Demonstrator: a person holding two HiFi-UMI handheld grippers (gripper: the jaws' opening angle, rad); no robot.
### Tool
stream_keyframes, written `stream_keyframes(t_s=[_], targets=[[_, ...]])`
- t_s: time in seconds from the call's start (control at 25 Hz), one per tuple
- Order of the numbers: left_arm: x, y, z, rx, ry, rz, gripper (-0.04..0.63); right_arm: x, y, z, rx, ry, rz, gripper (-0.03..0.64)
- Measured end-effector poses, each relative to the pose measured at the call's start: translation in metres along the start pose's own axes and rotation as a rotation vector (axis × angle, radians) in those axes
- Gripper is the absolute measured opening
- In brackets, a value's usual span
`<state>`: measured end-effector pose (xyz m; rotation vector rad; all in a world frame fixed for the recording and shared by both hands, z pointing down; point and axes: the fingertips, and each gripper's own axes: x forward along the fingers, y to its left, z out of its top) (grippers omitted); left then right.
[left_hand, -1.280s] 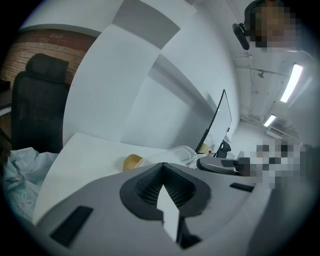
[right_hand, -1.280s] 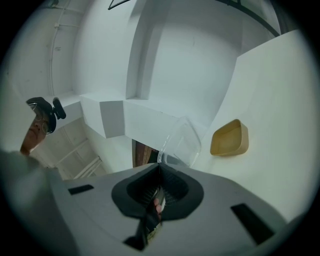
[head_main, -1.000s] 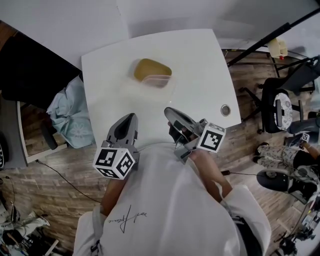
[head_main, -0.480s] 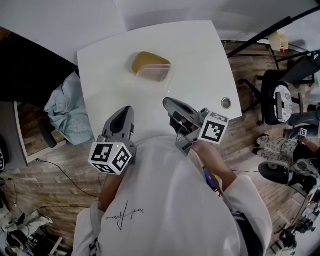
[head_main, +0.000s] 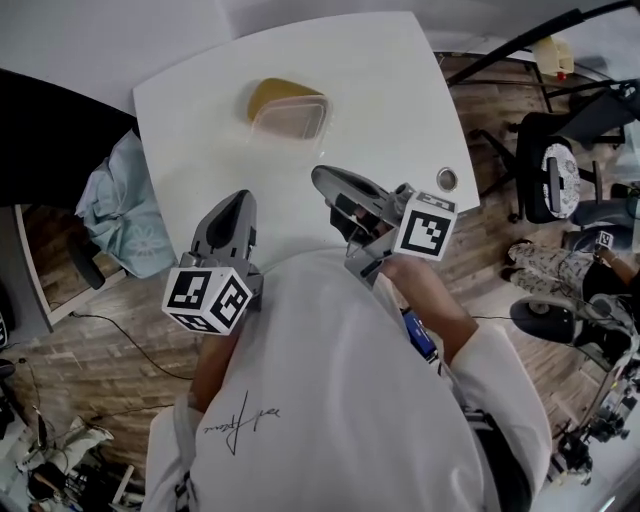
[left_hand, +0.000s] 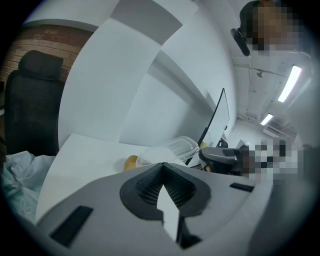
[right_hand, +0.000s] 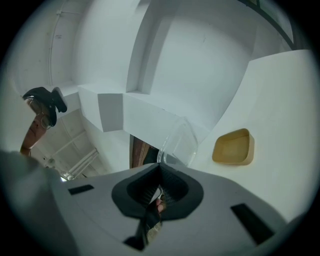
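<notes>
Little has changed: left gripper (head_main: 240, 197) and right gripper (head_main: 320, 176) stay clenched, short of the clear container (head_main: 290, 118) and tan bowl (head_main: 266, 93).

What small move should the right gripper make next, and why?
Probably open the right gripper and ease it toward the clear plastic rectangular container by the yellow rectangular tray: it and the left gripper are shut and short of the container.

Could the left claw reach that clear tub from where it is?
Probably yes: only bare table lies between the left claw and the clear tub, though its jaws are shut.
</notes>
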<state>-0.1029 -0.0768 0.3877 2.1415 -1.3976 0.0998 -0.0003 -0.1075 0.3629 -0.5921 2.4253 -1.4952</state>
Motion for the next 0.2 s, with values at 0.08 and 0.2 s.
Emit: stream_keyframes(t_s=[0.08, 0.2], targets=[[0.001, 0.0014, 0.0008, -0.002, -0.002, 0.002, 0.005, 0.0009, 0.0005, 0.0011, -0.004, 0.004, 0.003, 0.011], [0.0025, 0.0041, 0.0022, -0.003, -0.009, 0.004, 0.005, 0.0028, 0.0008, 0.0027, -0.014, 0.008, 0.009, 0.011]])
